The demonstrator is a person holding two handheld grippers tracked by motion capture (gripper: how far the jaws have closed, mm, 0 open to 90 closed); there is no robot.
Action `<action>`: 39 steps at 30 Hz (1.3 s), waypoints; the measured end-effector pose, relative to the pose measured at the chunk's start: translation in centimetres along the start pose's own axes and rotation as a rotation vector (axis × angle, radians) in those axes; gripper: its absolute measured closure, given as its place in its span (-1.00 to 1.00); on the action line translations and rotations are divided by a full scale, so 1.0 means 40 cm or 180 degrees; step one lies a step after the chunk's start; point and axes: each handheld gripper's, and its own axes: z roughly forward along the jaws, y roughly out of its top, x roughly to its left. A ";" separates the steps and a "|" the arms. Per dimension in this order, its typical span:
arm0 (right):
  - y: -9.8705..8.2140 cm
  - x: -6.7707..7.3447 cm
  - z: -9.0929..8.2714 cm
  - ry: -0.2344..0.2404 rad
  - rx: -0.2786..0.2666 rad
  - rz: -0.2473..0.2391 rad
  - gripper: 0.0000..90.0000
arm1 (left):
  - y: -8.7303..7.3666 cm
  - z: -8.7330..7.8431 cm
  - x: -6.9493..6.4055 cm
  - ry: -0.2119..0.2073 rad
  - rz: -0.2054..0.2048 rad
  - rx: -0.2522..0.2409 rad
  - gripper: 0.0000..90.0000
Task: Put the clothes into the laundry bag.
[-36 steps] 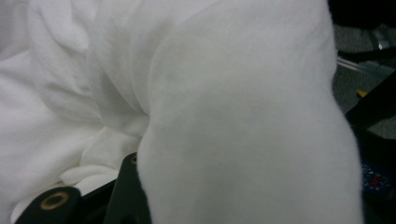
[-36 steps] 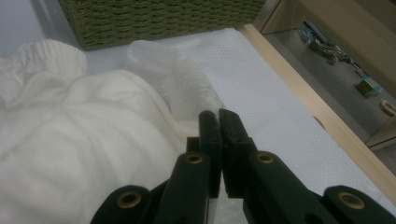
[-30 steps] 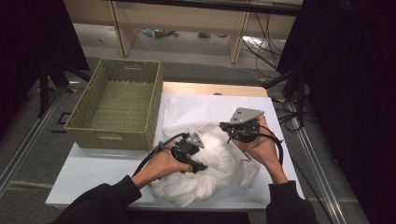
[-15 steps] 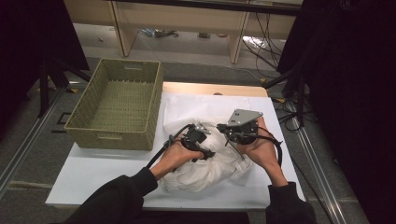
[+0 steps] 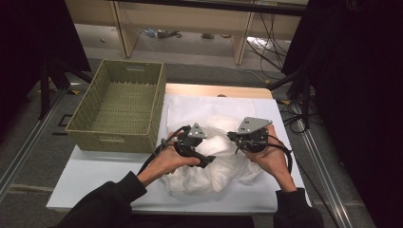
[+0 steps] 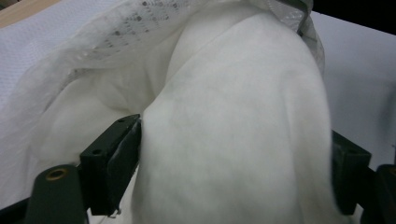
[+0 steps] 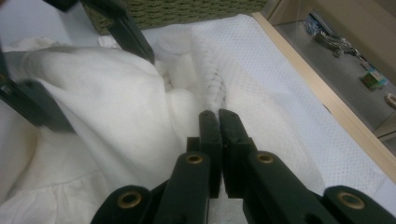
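White crumpled garment, bunched mid-table, part lacy.

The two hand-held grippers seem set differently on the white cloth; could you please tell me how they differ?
The left hand-held gripper has its jaws wide apart, having just been opening, with a thick fold of the white cloth between them; the right hand-held gripper is shut, pinching a thin patterned edge. In the high view the left sits nearer the wicker basket, the right nearer the table's right edge. Both work the same cloth.

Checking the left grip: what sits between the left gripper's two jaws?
A thick fold of the white garment fills the gap between the left gripper jaws, as the left gripper view shows.
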 end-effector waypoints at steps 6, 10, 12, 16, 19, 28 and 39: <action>0.003 0.004 0.002 0.0009 0.0019 -0.0010 0.99 | -0.023 0.037 -0.005 -0.0200 0.0114 0.0100 -0.34; 0.004 0.012 0.002 0.0033 0.0056 0.0018 0.99 | -0.016 0.080 -0.007 -0.0281 0.0083 0.0183 0.32; 0.005 0.015 0.002 0.0022 0.0062 0.0007 1.00 | -0.002 0.102 -0.011 -0.0182 0.0015 0.0180 0.43; 0.003 0.023 -0.018 0.0045 0.0041 -0.0006 1.00 | 0.013 0.101 -0.017 0.0011 -0.0113 -0.0033 0.49; 0.003 0.027 -0.033 0.0069 -0.0004 -0.0024 1.00 | 0.020 0.112 -0.011 -0.0002 -0.0233 -0.0041 0.49; -0.025 0.031 -0.009 0.0116 0.0150 0.0032 1.00 | -0.002 0.129 0.002 -0.0020 -0.0376 -0.0064 -0.20; -0.026 0.031 -0.004 0.0100 0.0152 0.0082 0.99 | -0.059 0.045 0.060 0.0195 -0.0278 -0.0101 -0.70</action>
